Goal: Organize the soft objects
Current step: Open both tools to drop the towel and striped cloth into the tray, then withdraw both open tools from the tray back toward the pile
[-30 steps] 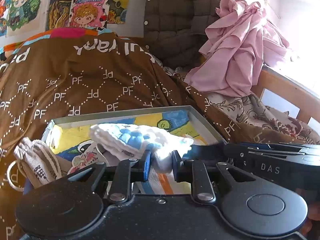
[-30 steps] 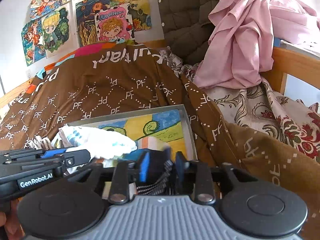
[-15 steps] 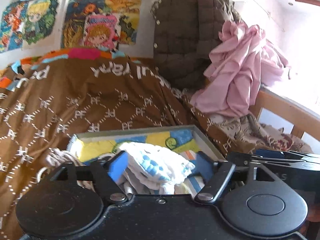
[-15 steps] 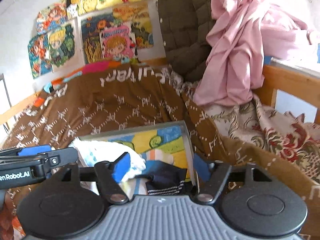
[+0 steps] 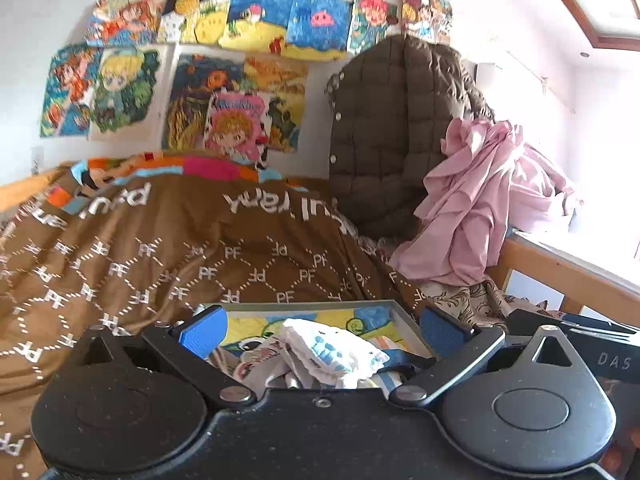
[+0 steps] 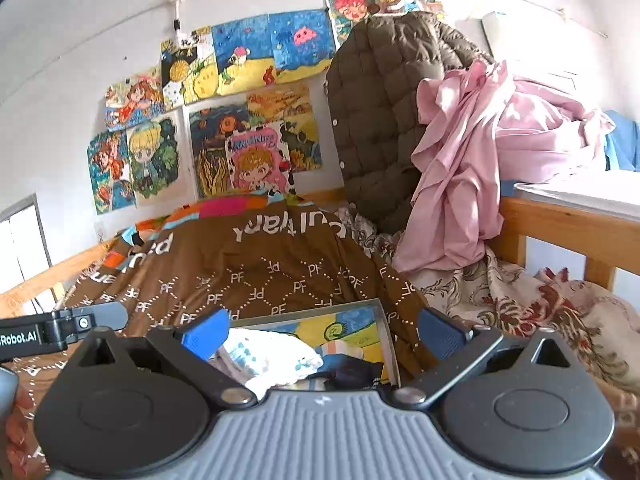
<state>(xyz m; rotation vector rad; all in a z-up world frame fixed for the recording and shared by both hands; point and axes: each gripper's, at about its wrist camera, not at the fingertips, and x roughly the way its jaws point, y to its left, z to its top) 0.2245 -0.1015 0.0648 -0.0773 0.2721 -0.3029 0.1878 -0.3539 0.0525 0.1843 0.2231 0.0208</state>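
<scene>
Both grippers, left [image 5: 320,330] & right [image 6: 322,330]: jaws now released, raised; white-blue soft cloth [image 5: 332,354] and dark striped sock [image 6: 352,370] dropped in grey-rimmed picture tray [image 5: 404,314]; deposit apparently done.

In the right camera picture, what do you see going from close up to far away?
Right gripper → white cloth in the tray → brown blanket → drawings on the wall.

Bed [image 6: 560,220]: wooden frame.
Brown blanket [image 5: 160,256]: spread over the bed.
Grey tray [image 5: 404,314]: lies on the blanket.
Pink cloth [image 6: 460,184]: heaped at the bed's right rail.
</scene>
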